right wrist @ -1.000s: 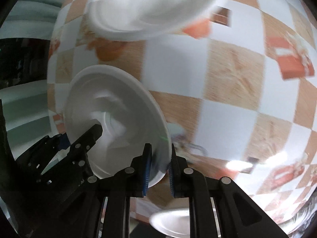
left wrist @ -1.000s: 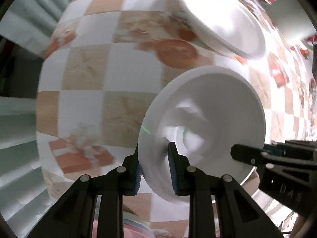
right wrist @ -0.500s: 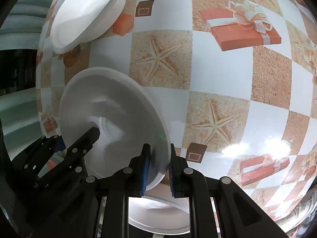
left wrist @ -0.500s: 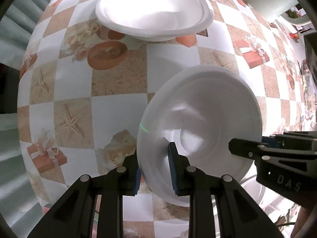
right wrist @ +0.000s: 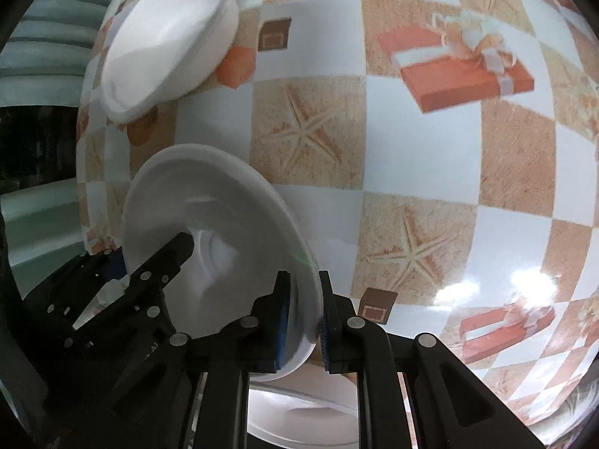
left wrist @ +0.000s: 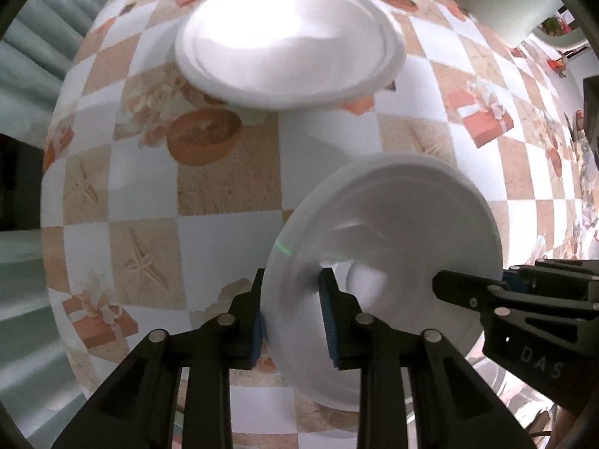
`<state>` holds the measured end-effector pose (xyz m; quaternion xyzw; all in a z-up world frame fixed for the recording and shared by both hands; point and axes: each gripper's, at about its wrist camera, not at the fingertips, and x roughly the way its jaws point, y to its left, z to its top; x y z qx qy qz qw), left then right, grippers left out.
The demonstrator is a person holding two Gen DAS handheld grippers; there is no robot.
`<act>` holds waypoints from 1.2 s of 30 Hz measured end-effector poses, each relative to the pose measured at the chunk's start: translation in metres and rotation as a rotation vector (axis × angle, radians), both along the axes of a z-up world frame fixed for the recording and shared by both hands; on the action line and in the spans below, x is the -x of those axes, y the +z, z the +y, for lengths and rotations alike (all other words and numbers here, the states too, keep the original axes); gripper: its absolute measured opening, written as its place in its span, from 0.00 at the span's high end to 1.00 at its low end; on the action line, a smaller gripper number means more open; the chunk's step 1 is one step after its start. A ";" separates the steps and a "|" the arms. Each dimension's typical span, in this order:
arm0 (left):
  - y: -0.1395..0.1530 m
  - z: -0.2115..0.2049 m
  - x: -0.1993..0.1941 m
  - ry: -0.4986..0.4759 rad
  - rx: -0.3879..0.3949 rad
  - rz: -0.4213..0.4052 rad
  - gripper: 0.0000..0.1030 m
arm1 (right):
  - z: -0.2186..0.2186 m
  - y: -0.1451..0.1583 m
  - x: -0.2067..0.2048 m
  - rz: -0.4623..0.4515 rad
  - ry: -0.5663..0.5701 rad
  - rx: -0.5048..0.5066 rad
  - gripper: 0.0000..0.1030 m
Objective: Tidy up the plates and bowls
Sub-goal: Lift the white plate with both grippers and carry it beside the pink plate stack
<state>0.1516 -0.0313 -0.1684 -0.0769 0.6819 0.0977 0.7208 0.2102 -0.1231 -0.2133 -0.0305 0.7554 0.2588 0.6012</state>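
A white foam bowl hangs tilted above the table, gripped at two sides of its rim. My left gripper is shut on its left edge, one pad inside and one outside. My right gripper is shut on the opposite edge of the same bowl. Each gripper shows in the other's view: the right gripper at the bowl's right, the left gripper at its left. A second white bowl rests on the table beyond; in the right wrist view this second bowl sits top left and looks like a stack.
The table wears a checked cloth printed with starfish and gift boxes. Another white plate lies below the right gripper at the near edge. Grey-green pleated curtains hang past the table's left side.
Both grippers have carried the held bowl across the table, still shut on it. The resting white bowl has come nearer and now looms larger in the left wrist view.
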 end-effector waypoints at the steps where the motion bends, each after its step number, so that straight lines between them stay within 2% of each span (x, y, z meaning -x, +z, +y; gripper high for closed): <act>1: 0.003 0.001 -0.001 0.006 0.001 -0.005 0.73 | -0.001 0.002 -0.002 0.004 -0.006 -0.013 0.84; 11: 0.051 0.012 -0.010 0.021 -0.020 -0.075 0.74 | -0.009 0.041 -0.003 -0.029 0.010 -0.055 0.84; 17: 0.081 0.012 0.001 0.000 -0.025 -0.118 0.74 | -0.023 0.069 0.001 -0.061 0.011 -0.061 0.84; 22: 0.097 -0.011 0.014 -0.015 -0.019 -0.152 0.74 | -0.044 0.094 0.008 -0.092 -0.010 -0.072 0.84; 29: 0.108 -0.035 0.035 -0.056 -0.007 -0.153 0.74 | -0.076 0.114 0.035 -0.130 -0.020 -0.033 0.84; 36: 0.104 -0.065 0.067 -0.125 0.017 -0.123 0.74 | -0.111 0.106 0.069 -0.093 -0.098 -0.001 0.84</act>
